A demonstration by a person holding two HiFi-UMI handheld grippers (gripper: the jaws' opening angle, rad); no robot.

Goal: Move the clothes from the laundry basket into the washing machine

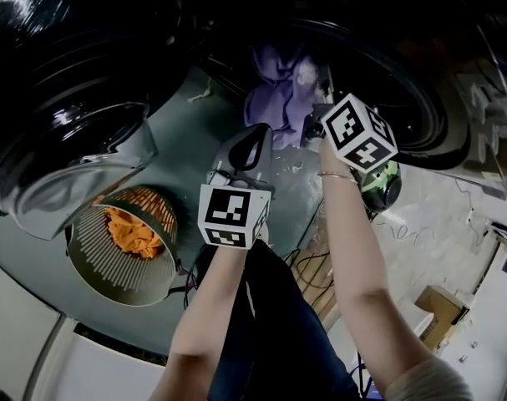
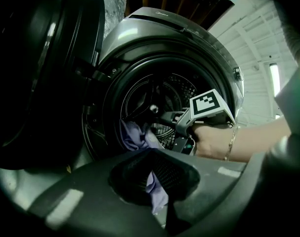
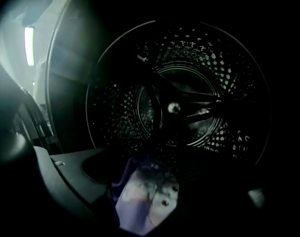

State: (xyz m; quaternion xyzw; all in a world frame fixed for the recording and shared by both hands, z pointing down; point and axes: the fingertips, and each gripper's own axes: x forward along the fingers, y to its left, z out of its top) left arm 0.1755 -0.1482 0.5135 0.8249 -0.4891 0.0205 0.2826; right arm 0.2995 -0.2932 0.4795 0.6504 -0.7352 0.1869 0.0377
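The main risk I see is the lilac garment (image 1: 274, 90) sliding back out. It lies over the lower lip of the washing machine (image 2: 140, 38) mouth, part of it inside the drum (image 3: 189, 83) and part hanging outside. If I let go here, the hanging part could pull the rest down to the floor. It could also snag on the door seal, or get trapped when the door (image 1: 69, 157) swings shut.

My left gripper (image 1: 253, 140) has its jaws closed on a fold of it just outside the mouth. My right gripper (image 1: 313, 124) reaches into the drum, its jaws seemingly pinched on a buttoned part of the same cloth.

The garment looks thin, soft and crumpled, with small buttons, so it should bunch up easily. Orange clothes (image 1: 128, 232) wait in the laundry basket (image 1: 94, 274) on the floor, below the open door.
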